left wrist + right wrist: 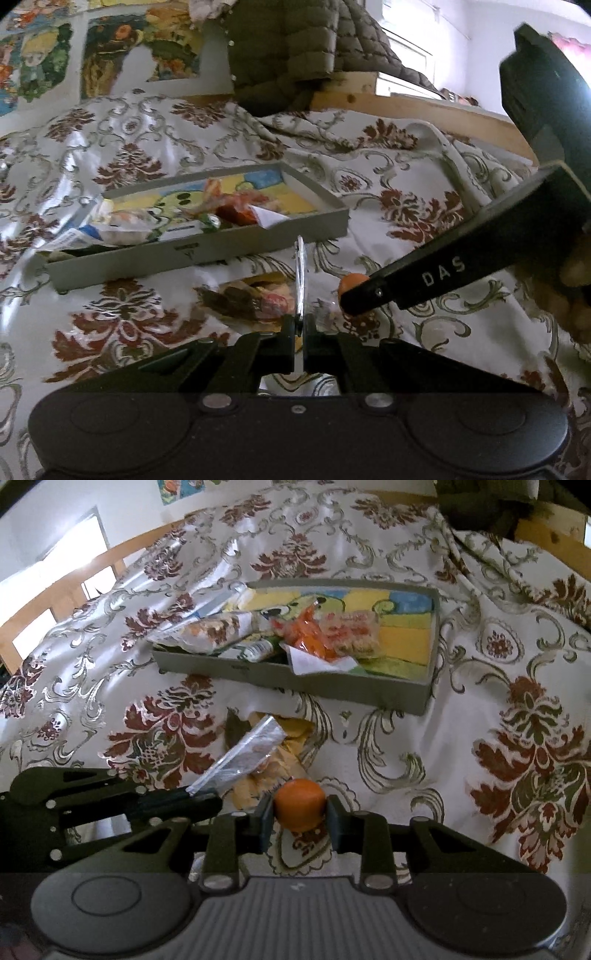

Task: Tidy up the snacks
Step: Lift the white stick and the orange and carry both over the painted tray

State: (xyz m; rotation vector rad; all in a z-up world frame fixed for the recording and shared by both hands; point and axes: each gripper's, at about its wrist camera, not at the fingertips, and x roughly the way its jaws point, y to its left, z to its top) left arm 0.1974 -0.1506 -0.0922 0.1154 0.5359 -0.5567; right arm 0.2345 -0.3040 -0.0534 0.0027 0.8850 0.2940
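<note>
White cloth [461,720] with red and green flower shapes, shiny and wrinkled, wood frame [424,107] behind it, dark puffy coat [295,51] on the frame, cartoon pictures [140,51] on the white wall, bright window [55,576], daylight

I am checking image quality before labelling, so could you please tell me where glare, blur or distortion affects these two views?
Left wrist view: the window at top right is blown out, the tablecloth shines, and the snacks in the tray are soft. Right wrist view: the window at top left is overexposed, fisheye bends the wooden rail, and the orange snack in the right tool is fairly sharp.
</note>
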